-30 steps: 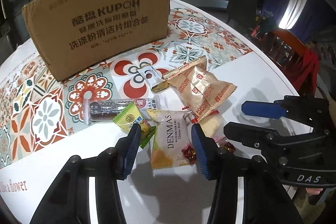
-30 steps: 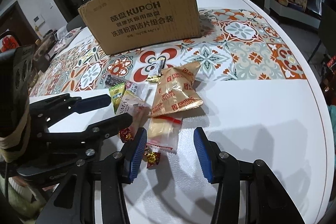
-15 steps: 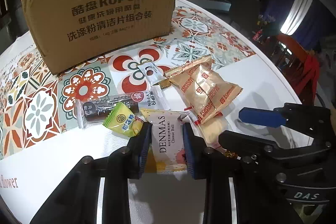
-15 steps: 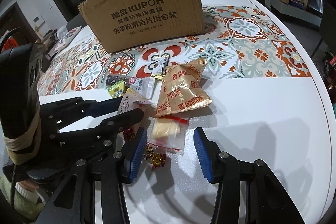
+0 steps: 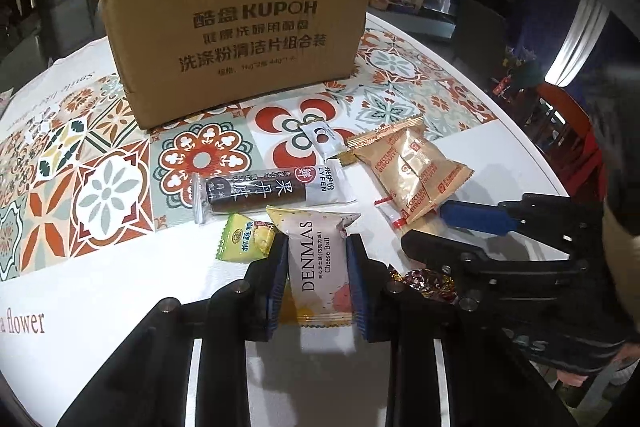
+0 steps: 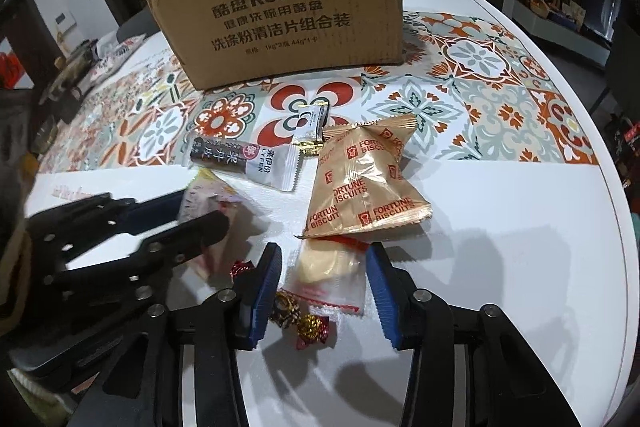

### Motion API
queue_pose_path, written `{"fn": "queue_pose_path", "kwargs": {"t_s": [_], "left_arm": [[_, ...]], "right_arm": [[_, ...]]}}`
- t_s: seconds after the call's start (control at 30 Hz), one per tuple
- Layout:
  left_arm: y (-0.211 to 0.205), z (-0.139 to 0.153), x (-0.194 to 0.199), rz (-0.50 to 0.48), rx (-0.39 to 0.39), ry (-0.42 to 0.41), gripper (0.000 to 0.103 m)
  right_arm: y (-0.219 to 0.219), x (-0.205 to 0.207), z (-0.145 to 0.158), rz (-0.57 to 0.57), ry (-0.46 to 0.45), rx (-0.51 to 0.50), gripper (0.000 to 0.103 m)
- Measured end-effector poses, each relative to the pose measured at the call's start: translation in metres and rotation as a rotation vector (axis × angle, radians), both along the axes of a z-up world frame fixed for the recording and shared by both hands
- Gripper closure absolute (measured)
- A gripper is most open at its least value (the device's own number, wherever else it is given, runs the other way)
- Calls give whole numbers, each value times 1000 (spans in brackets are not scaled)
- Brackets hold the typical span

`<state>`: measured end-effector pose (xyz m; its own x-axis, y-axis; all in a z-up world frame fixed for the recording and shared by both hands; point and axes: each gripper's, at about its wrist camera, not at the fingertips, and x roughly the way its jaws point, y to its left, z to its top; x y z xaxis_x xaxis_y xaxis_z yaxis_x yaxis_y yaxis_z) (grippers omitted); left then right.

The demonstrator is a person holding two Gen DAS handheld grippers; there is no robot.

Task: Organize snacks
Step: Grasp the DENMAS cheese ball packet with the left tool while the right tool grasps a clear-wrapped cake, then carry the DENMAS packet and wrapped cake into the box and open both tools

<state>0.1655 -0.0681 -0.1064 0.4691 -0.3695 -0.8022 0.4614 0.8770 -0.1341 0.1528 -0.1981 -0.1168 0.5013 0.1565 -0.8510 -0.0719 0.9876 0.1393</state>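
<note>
The pale pink, crinkly plastic DENMAS cheese-ball packet (image 5: 318, 277), with a dotted yellow top and orange-yellow blotches at its lower end, lies on the white table (image 5: 120, 307) at the near edge of the snack pile, pinched from both sides by the blue ribbed pads of the left gripper (image 5: 318, 285), which comes in low with its black fingers nearly closed. The right gripper (image 6: 322, 301) sits low over the table with its jaws wide apart, grasping nothing, straddling a clear red-striped bag of pale wafers (image 6: 330, 277) just below the shiny gold Fortune Biscuits bag (image 6: 362, 183); behind both stands the upright brown corrugated cardboard box (image 5: 240, 35) on the patterned floral tile mat (image 5: 100, 163)
</note>
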Motion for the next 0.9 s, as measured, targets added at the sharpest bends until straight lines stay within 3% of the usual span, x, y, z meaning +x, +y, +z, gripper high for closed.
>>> {"fn": "queue_pose_path", "kwargs": {"t_s": [0.1,0.53,0.7,0.9], "left_arm": [[0,0,-1,2,-3,-3,74],[7,3,-2,49,2,0,74],[10,9,-5,69,11,-22,74],[15,23,-7,86,-5,-50,74]], "right_arm": [[5,1,-4,3,5,-55,62],[16,6,-7,29,5,-91,66],[13,5,-6,52,17,25,67],[13,-1,8,63,-14,74,67]]}}
